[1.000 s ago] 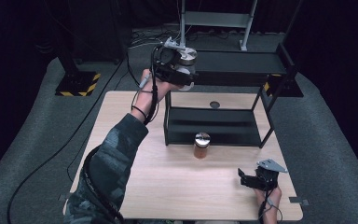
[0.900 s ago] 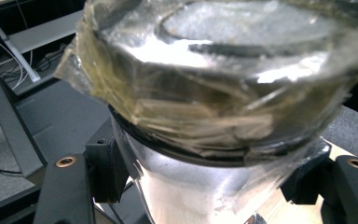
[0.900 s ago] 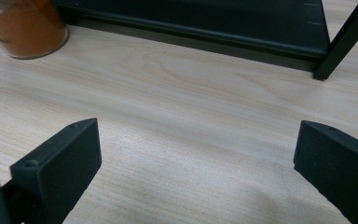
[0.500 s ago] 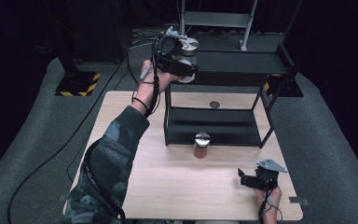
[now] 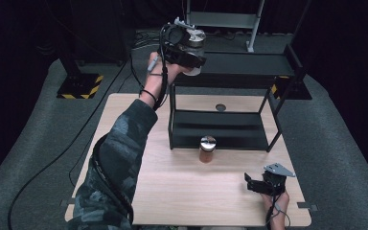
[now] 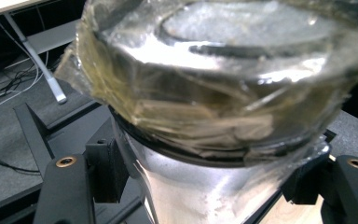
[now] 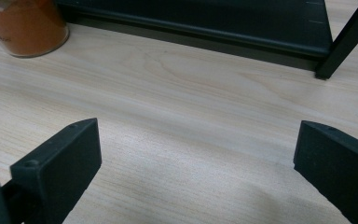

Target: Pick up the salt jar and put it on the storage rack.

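— What have you got up there in your left?

— My left gripper [image 5: 191,52] has its jaws clamped on a clear jar [image 5: 195,40] with a silver lid, held in the air at the near left corner of the black shelf rack's [image 5: 249,64] top shelf. In the left gripper view the jar [image 6: 214,116] crowds the lens: the lid is wrapped in clear, yellowish tape or film, and the body below looks pale and frosted. My black fingers [image 6: 65,191] press against it on both sides.

— Any label or brand on it?

— None that I can read. The wrap is crinkled and shiny, and the picture is too close and blurred to say whether there is print beneath.

— And your right?

— My right gripper [image 5: 261,184] rests low at the near right corner of the wooden table [image 5: 182,191], jaws spread wide with bare wood between them. My right fingers [image 7: 60,158] hold nothing.

— What else is about?

— A second jar [image 5: 207,148], filled with orange-brown powder and capped in silver, stands on the table just in front of the rack's lower shelf. In the right gripper view that orange jar [image 7: 25,25] sits at the upper left; a dark mark shows on its side, too small to read. A small dark round spot [image 5: 220,107] lies on the table behind the rack. The rack's posts and top shelf stand between the raised jar and the far table.
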The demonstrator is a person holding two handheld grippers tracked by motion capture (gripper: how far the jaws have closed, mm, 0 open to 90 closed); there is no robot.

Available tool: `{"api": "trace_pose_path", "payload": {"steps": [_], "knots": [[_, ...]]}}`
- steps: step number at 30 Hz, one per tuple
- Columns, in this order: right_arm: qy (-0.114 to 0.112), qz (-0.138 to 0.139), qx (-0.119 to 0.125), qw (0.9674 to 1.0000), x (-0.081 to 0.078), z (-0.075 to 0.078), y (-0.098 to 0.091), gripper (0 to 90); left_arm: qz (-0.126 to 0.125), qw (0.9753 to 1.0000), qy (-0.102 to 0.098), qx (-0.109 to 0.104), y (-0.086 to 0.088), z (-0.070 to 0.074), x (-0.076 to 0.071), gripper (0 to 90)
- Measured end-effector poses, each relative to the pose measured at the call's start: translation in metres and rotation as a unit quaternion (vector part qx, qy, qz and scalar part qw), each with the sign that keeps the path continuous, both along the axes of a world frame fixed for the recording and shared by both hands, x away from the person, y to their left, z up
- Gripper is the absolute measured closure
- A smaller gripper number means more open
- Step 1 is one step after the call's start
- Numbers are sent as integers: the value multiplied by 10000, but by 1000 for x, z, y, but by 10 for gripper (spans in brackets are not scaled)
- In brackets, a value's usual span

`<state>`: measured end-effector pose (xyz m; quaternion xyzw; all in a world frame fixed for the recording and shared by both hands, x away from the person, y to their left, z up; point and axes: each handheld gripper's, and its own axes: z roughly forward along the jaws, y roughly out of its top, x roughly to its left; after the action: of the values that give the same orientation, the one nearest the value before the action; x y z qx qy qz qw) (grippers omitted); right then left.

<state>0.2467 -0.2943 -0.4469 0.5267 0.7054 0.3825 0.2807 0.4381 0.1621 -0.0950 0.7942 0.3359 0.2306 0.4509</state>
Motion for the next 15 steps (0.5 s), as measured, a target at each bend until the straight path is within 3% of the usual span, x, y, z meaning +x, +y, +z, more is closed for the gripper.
{"api": "trace_pose_path", "payload": {"steps": [15], "knots": [[-14,15,-13,10000,0,0,0,0,250,9996,100,33,-9,-2,20,308]]}}
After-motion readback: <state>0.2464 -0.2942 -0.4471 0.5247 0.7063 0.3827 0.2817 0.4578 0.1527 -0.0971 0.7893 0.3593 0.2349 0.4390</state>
